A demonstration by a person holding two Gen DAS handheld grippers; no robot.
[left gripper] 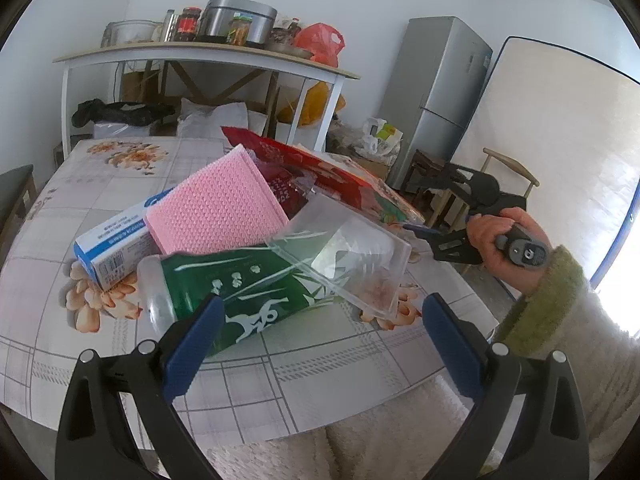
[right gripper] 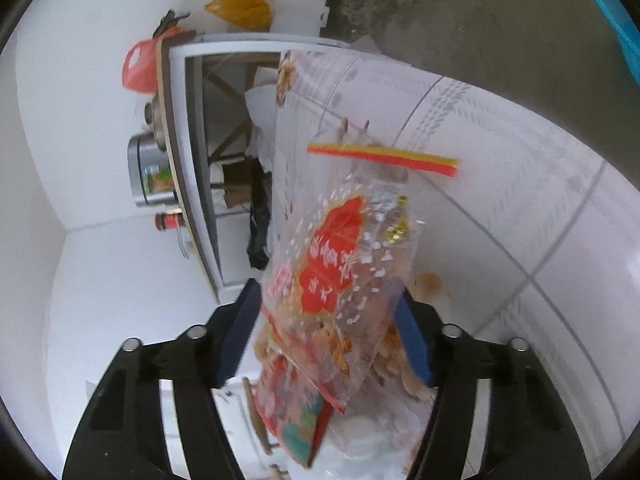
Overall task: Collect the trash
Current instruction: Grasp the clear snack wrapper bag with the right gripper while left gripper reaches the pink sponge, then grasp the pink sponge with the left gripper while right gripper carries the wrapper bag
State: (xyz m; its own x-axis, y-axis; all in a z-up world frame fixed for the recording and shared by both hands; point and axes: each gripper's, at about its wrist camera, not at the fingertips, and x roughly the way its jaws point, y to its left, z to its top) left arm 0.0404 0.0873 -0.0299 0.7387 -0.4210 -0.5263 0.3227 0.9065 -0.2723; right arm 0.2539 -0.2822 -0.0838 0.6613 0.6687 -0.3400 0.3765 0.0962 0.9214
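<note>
A pile of trash lies on the floral tablecloth [left gripper: 80, 208]: a green plastic wrapper [left gripper: 240, 292], a clear plastic box [left gripper: 352, 256], a pink cloth [left gripper: 216, 208], a blue-and-white carton [left gripper: 116, 240] and a red snack bag [left gripper: 320, 168]. My left gripper [left gripper: 320, 336] is open, just in front of the green wrapper. My right gripper [left gripper: 420, 234] reaches the red bag's right edge. In the right wrist view the red-and-clear snack bag [right gripper: 340, 264] sits between the right gripper's [right gripper: 332, 340] blue pads, which stand apart around it.
A white shelf table [left gripper: 200, 56] with pots, jars and a red bag stands behind. A grey fridge [left gripper: 440, 92], a mattress [left gripper: 560, 152] and a wooden chair [left gripper: 508, 168] are on the right. Bags and boxes sit on the floor under the shelf.
</note>
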